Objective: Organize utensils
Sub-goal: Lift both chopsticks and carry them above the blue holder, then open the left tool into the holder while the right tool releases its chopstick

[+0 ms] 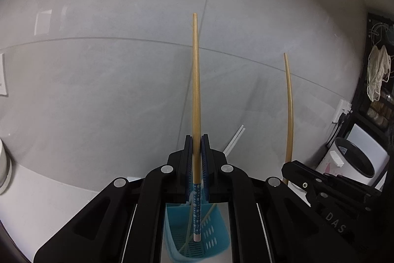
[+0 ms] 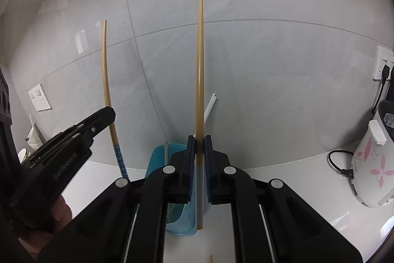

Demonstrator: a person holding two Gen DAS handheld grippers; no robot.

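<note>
Nearest the left wrist camera, the left gripper [image 1: 197,139] is clamped narrow on a chopstick with a blue dotted end [image 1: 196,95]. The patterned end hangs at six o'clock inside the mouth of the blue slotted basket [image 1: 216,233], and the tapered tip points up at twelve. At least one pale stick already leans inside the basket.

In the right wrist view, the right gripper [image 2: 199,139] is likewise pinched on a chopstick with a grey ribbed end [image 2: 200,90]. Its butt sits at six o'clock, just beside the basket's outer wall [image 2: 157,157] at seven, apparently over the white counter [image 2: 270,179] and not over the opening.

The step in hand looks like dropping both chopsticks into the basket. To do it well, I would judge that the left one should go first: lower it until the blue end nears the basket floor, then ease the jaws apart so it tips against the wall rather than bouncing out. The right one needs shifting toward seven o'clock until its butt clears the rim before any release. Keep both sticks close to upright, since a tilted one could lever the light basket over.

Farther off, a rice cooker with pink flowers [image 2: 369,164] stands at three o'clock, and the grey tiled wall [image 2: 246,53] lies beyond.
</note>
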